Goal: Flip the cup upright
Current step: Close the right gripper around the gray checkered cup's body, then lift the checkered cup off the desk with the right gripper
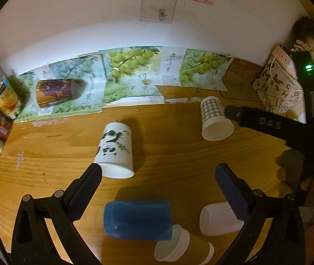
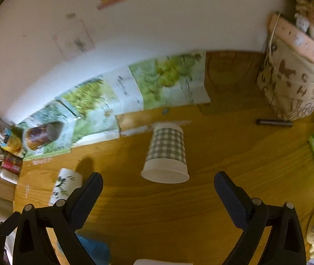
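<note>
The checked cup (image 2: 167, 152) stood mouth-down on the worktop (image 2: 234, 154) toward its back edge, just before the grape posters (image 2: 168, 81). The right claw (image 2: 158, 186) hovered near it, jaws spread wide and empty. The left claw (image 1: 158, 176) was likewise open, beside the inverted panda cup (image 1: 115, 150); a blue cup (image 1: 137, 219) lay on its side near the front edge.
</note>
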Tool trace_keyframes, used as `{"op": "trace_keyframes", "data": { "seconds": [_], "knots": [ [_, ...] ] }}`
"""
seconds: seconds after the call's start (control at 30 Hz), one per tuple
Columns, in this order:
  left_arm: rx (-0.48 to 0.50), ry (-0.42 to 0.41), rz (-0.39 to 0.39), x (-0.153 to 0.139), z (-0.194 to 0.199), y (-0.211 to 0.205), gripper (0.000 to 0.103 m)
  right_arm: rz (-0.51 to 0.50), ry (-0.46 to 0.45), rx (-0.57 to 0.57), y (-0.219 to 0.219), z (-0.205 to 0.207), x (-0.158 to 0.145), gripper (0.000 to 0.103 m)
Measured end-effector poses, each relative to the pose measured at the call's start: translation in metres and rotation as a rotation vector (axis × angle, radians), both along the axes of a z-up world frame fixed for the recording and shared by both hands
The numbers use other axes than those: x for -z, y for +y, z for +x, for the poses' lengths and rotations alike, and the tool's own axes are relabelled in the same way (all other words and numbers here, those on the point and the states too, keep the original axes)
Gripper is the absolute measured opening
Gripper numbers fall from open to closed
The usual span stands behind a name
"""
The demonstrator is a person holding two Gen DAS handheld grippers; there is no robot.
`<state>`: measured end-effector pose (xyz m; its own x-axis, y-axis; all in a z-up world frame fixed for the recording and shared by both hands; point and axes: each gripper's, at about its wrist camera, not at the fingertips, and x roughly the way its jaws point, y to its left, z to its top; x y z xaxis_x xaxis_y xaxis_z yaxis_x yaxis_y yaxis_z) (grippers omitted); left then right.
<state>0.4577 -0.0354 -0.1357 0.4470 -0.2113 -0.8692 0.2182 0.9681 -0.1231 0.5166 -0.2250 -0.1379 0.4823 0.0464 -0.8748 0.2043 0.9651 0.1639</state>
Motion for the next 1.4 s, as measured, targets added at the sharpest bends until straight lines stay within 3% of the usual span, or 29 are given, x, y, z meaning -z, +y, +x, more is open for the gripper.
{"op": "trace_keyframes", "data": {
  "seconds": [0.17, 0.33, 0.83, 1.03, 1.17, 1.4],
  "knots": [
    [0.022, 0.018, -0.094, 0.006, 0.01, 0.001, 0.102, 0.012, 0.051, 0.018, -0.011, 0.016, 0.027, 0.101],
    [0.033, 0.022, -0.129, 0.009, 0.016, 0.0, 0.102, 0.017, 0.109, 0.036, -0.018, 0.028, 0.048, 0.101],
    [0.058, 0.048, -0.112, 0.018, 0.027, 0.0, 0.102, -0.026, 0.187, -0.014, -0.015, 0.054, 0.07, 0.1],
    [0.076, 0.054, -0.108, 0.02, 0.025, -0.006, 0.102, -0.094, 0.252, -0.06, -0.006, 0.062, 0.078, 0.091],
    [0.077, 0.059, -0.1, 0.021, 0.025, -0.006, 0.102, -0.093, 0.265, -0.07, -0.003, 0.062, 0.08, 0.074],
    [0.064, 0.062, -0.098, 0.022, 0.024, -0.003, 0.102, -0.121, 0.251, -0.073, -0.002, 0.058, 0.076, 0.071]
  ]
}}
